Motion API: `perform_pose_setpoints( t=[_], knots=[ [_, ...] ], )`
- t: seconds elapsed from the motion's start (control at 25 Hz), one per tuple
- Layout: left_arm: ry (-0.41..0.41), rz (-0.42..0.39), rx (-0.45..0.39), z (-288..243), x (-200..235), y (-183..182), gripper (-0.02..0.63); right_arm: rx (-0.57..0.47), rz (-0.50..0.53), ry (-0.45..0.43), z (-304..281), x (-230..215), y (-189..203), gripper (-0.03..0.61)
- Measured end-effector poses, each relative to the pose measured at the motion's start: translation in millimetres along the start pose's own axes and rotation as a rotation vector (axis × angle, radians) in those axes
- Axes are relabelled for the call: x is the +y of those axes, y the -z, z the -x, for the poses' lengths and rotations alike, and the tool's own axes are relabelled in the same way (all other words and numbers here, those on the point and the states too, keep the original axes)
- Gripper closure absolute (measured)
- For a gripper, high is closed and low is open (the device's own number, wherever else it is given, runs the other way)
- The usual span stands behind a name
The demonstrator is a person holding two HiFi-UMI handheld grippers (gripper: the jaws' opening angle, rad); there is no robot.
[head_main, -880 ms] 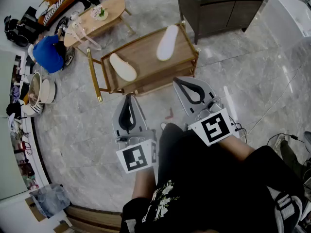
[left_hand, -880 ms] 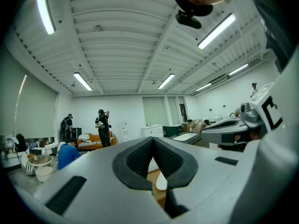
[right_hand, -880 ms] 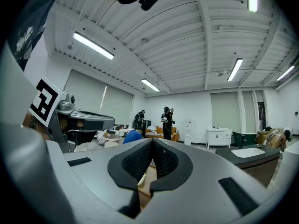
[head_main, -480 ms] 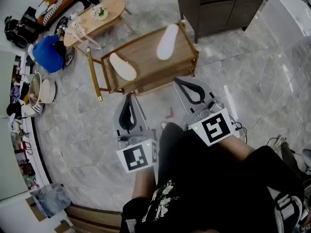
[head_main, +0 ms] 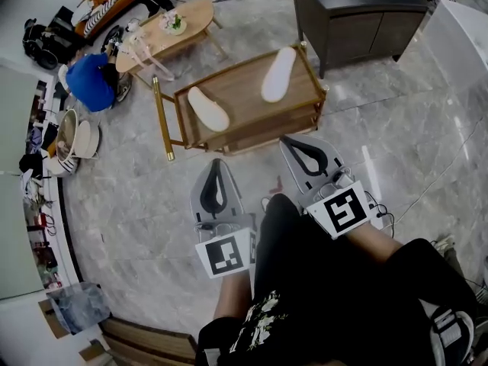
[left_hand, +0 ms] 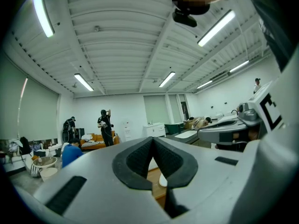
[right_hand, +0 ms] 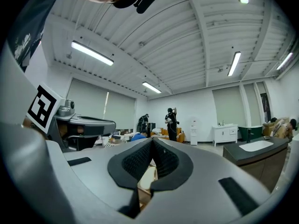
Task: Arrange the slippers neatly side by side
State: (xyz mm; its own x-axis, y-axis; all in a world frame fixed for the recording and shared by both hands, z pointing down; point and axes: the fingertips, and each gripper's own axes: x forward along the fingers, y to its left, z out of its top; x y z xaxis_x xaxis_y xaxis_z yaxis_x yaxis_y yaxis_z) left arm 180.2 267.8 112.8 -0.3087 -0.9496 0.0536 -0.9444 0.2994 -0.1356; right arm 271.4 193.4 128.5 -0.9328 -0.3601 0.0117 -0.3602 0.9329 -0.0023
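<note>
From the head view, the left gripper (head_main: pixel 216 166) and the right gripper (head_main: pixel 299 146) were held level above the grey marble floor (head_main: pixel 137 204), each with a marker cube at its near end, and both pointed toward a wooden cart (head_main: pixel 240 90) just beyond them. Two pale slippers lay on the cart's top, well apart and at different angles: the left slipper (head_main: pixel 208 108) toward the near left, the right slipper (head_main: pixel 278 74) toward the far right corner. Neither gripper touched them. Beyond the cart stood a dark cabinet (head_main: pixel 358 14) on the right and an oval wooden table (head_main: pixel 171 25) on the far left, with a person in blue (head_main: pixel 90 81) crouched beside it. In the left gripper view, the jaws were pressed together, their black pads (left_hand: pixel 138 160) met at the tip and nothing was between them. A strip of the cart's wood and a bit of white slipper (left_hand: pixel 162 180) showed through the opening below the pads. In the right gripper view, the jaws were likewise pressed together on nothing. A pale slipper (right_hand: pixel 147 177) was visible through the gap under the pads, and the cabinet (right_hand: pixel 257 148) stood at the right.
</note>
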Motion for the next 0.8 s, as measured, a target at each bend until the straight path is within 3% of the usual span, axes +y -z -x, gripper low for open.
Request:
perform_pose_setpoints(
  t=[0.28, 0.8],
  knots=[
    [-0.07, 0.009, 0.046, 8, 27, 22, 0.612, 0.004, -0.013, 0.017, -6, -3, 12, 0.58],
    [-0.054, 0.035, -0.005, -18, 44, 13, 0.612, 0.014, 0.044, 0.006, -40, -2, 0, 0.58]
  ],
)
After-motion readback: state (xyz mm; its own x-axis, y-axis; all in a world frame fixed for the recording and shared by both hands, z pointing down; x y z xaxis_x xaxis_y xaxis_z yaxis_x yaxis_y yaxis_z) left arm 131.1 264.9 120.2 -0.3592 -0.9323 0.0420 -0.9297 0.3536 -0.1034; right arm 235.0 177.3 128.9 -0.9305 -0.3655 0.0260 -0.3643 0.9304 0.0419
